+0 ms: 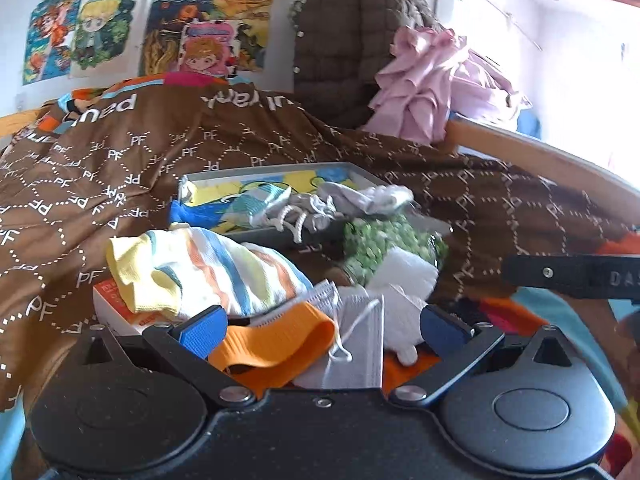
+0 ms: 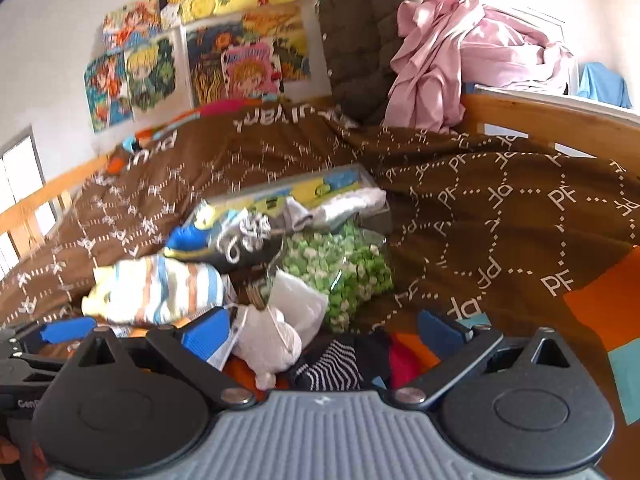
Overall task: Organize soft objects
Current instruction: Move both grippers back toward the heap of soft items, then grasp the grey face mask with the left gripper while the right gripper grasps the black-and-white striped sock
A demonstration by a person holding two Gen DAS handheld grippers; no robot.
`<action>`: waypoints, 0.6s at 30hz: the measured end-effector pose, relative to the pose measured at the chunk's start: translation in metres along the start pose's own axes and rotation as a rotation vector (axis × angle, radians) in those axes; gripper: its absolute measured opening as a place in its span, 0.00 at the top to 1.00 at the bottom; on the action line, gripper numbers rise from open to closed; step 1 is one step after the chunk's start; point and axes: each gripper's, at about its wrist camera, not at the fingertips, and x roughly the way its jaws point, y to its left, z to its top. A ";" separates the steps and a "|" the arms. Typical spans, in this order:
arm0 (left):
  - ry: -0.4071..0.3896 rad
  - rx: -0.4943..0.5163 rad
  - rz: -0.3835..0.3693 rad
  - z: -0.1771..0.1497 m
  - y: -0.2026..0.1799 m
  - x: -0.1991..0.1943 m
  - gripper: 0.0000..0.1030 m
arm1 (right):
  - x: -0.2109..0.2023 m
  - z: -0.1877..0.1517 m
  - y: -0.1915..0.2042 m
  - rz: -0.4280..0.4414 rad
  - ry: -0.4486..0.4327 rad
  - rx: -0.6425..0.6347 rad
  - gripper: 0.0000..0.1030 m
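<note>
An orange band lies between the left claw's spread fingers; right claw, open, hovers; pinch mid-loop.

A brown quilt printed with white letters covers the bed. Cartoon posters hang on the white wall behind it. A wooden bed rail carries a brown padded jacket and a crumpled pink cloth.

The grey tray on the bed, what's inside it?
The tray holds grey socks and a blue cloth over a yellow cartoon print; whatever lies beneath them is covered.
</note>
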 end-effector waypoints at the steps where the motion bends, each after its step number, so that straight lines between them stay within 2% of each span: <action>1: 0.003 0.008 -0.004 -0.002 -0.001 0.000 0.01 | 0.001 -0.001 0.000 -0.007 0.004 -0.006 0.00; 10: 0.014 0.040 -0.017 -0.006 -0.001 0.003 0.01 | 0.010 -0.003 -0.003 -0.062 0.082 -0.014 0.00; 18: 0.025 0.091 -0.055 -0.001 0.004 0.010 0.01 | 0.035 -0.011 -0.005 -0.151 0.269 -0.060 0.00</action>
